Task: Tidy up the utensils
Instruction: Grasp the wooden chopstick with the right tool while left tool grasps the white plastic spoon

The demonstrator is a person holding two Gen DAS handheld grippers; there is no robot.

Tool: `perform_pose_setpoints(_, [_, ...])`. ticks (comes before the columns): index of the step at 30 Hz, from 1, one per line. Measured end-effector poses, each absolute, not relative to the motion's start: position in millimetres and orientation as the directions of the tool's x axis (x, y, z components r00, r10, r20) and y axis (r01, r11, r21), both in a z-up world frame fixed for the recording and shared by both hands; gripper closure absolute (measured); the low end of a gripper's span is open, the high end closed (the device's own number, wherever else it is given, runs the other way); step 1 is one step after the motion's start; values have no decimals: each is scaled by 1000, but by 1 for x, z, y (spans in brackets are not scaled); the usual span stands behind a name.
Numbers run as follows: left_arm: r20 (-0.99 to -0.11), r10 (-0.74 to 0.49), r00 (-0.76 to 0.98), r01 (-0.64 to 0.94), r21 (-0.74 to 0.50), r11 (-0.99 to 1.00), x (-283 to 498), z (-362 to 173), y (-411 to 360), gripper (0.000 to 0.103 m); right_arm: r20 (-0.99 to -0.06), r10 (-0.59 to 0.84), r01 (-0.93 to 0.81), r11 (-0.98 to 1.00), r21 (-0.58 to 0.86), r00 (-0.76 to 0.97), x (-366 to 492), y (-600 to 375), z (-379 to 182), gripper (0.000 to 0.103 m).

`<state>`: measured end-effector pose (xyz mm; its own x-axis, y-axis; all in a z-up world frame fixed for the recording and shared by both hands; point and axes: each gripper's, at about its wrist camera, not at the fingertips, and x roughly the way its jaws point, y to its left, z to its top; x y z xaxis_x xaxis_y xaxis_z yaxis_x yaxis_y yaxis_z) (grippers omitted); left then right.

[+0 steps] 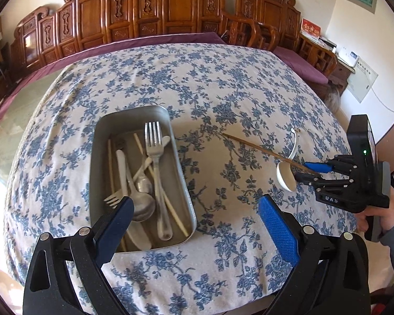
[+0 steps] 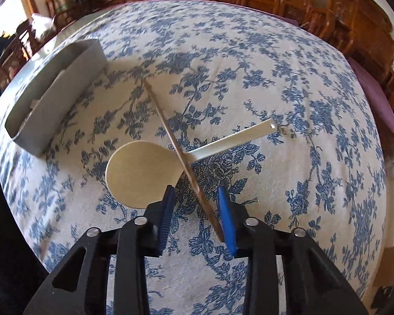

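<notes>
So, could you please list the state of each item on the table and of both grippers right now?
Rectangular metal tray: upright, holding forks, spoons and chopsticks.
Brown wooden chopstick: outside the tray, lying across the white spoon's handle.
White ceramic soup spoon: on the floral tablecloth, bowl up.
Left gripper: open, empty.
Right gripper: jaws straddle the chopstick's near end, gap visible, not clamped.

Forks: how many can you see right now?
2. Both lie in the metal tray: a large fork along the middle, a smaller fork near its front-left corner. Others may be hidden underneath.
</notes>
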<state>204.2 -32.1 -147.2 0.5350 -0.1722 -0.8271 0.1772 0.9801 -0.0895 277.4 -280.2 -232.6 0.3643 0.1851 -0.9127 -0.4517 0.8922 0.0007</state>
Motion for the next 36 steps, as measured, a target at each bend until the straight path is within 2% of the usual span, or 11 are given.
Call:
perform_pose_setpoints(2, [-832, -173, 527, 188, -84, 979, 208, -150, -41, 11, -916, 189, -473, 881, -1, 354, 278, -280, -234, 90])
perform_pose_setpoints(4, [-837, -172, 519, 198, -78, 977, 212, -152, -49, 11, -910, 217, -488, 873, 18, 353, 277, -281, -232, 96])
perform_pose_setpoints(14, [-855, -190, 482, 248, -74, 966, 244, -169, -96, 11, -840, 352, -489, 864, 122, 413, 262, -305, -191, 97])
perform_pose_setpoints(26, [-888, -191, 419, 309, -59, 949, 281, -202, -154, 11, -825, 332, -414, 901, 132, 457, 266, -354, -188, 97])
perform_pose_setpoints(28, [-892, -203, 404, 317, -72, 946, 285, -206, -160, 16, -826, 329, -407, 904, 134, 458, 268, -358, -192, 97])
perform_pose_setpoints(30, [-897, -208, 390, 325, -78, 943, 287, -209, -164, 27, -826, 332, -403, 904, 141, 456, 269, -362, -194, 97])
perform_pose_setpoints(34, [-904, -231, 360, 339, -104, 935, 290, -216, -173, 43, -827, 338, -399, 904, 153, 449, 272, -364, -198, 97])
perform_pose_setpoints(36, [-907, -241, 344, 342, -118, 932, 291, -219, -175, 56, -828, 342, -398, 903, 160, 444, 273, -365, -199, 97])
